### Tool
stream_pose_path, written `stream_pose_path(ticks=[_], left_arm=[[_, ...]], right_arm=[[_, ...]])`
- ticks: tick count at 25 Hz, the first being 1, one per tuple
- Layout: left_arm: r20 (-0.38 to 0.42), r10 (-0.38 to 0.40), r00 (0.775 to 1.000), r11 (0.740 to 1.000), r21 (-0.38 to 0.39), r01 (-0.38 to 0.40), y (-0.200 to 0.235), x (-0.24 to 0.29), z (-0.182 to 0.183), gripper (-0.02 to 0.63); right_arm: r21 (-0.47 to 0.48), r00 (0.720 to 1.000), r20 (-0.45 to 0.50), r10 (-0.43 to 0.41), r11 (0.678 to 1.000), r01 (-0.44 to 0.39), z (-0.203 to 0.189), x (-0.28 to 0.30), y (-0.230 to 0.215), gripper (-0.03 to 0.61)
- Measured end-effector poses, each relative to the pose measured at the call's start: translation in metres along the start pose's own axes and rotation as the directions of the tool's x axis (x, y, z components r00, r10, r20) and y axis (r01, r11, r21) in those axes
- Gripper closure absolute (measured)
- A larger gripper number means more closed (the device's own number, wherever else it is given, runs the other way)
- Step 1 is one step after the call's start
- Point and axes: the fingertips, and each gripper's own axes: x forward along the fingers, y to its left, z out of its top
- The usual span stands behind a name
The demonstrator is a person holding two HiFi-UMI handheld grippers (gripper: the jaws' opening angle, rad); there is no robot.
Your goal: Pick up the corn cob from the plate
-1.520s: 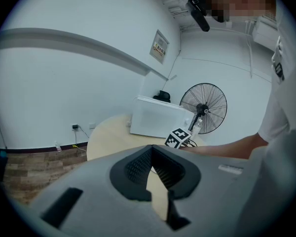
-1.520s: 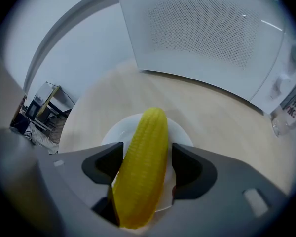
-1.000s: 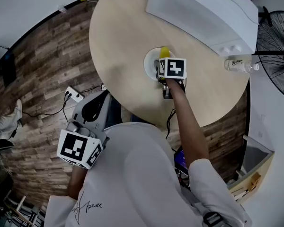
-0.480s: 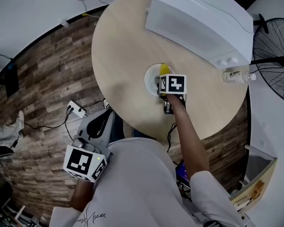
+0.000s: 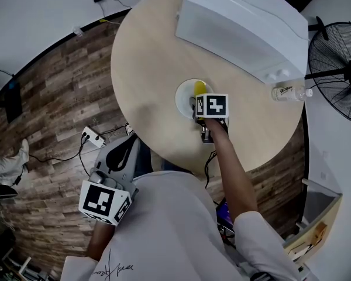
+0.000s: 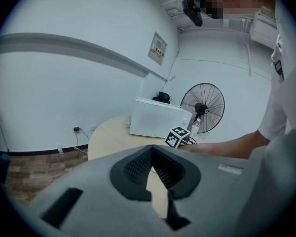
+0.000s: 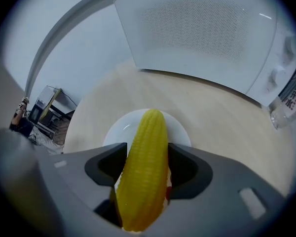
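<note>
A yellow corn cob (image 7: 146,167) lies lengthwise between the jaws of my right gripper (image 7: 147,168), whose pads press on both its sides; its far end reaches over the small white plate (image 7: 114,130). In the head view the right gripper (image 5: 206,106) points steeply down at the plate (image 5: 183,97) in the middle of the round wooden table (image 5: 146,63), with the corn cob (image 5: 199,88) showing just beyond the marker cube. My left gripper (image 5: 120,152) hangs off the table by the person's side, shut and empty (image 6: 152,150).
A white box-shaped appliance (image 5: 240,25) stands on the table behind the plate. A clear water bottle (image 5: 288,91) lies near the table's right edge, and a floor fan (image 5: 339,48) stands beyond it. A power strip (image 5: 93,137) and cables lie on the wood floor.
The head view has shifted slightly. My right gripper stays over the plate around the corn cob, and more of the cob shows past the cube. The left gripper keeps its place.
</note>
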Motion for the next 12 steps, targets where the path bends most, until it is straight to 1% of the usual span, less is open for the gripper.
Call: stream_pose_path(ticks=[4, 7, 8, 12], left_arm=[[-0.001, 0.007, 1.0, 1.0, 0.019, -0.007, -0.004, -0.001, 0.001, 0.615], [-0.009, 0.026, 1.0, 0.996, 0.081, -0.025, -0.008, -0.001, 0.0, 0.615], [-0.015, 0.021, 1.0, 0.996, 0.085, -0.02, -0.009, -0.001, -0.001, 0.615], [-0.014, 0.002, 1.0, 0.998, 0.058, -0.001, -0.014, 0.0, -0.003, 0.615]], right_arm=[[-0.009, 1.0, 0.003, 0.007, 1.0, -0.007, -0.001, -0.004, 0.001, 0.305], [-0.018, 1.0, 0.005, 0.009, 1.0, -0.009, -0.002, -0.006, 0.001, 0.305], [-0.02, 1.0, 0.007, 0.01, 1.0, -0.01, -0.002, -0.007, 0.001, 0.305], [-0.026, 1.0, 0.015, 0.014, 1.0, -0.013, -0.002, -0.011, 0.001, 0.307]])
